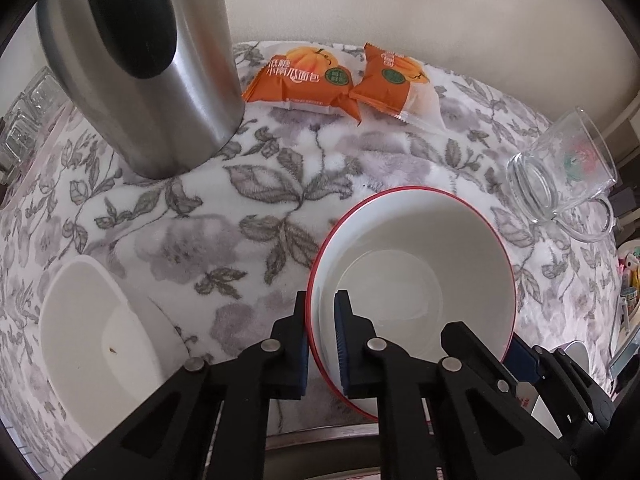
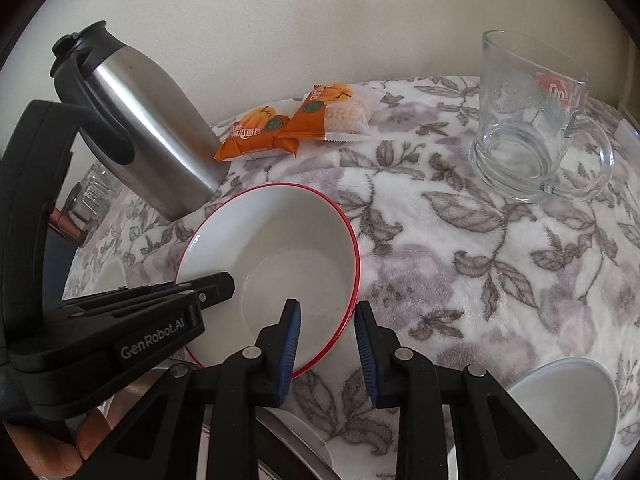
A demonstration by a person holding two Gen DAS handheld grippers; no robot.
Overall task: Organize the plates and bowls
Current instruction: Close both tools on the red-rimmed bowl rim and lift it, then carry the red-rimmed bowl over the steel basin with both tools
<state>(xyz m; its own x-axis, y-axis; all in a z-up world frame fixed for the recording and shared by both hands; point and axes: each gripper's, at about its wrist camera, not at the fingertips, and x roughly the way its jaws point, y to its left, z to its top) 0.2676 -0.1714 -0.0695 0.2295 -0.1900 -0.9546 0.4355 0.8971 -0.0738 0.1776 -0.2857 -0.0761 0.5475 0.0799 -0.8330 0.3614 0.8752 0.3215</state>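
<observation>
A glossy white bowl (image 1: 416, 280) with a thin red rim is sitting at lower centre of both views on the fleecy, floral-printed bench (image 1: 248, 208). The left gripper (image 1: 322, 344) is pinching the bowl's near rim between its ribbed blue-padded fingers (image 1: 342, 344). The right gripper (image 2: 327, 356) is straddling the opposite edge with its fingers spread, not gripping, while a brushed-steel jug (image 2: 148, 132) is standing at upper left.
</observation>
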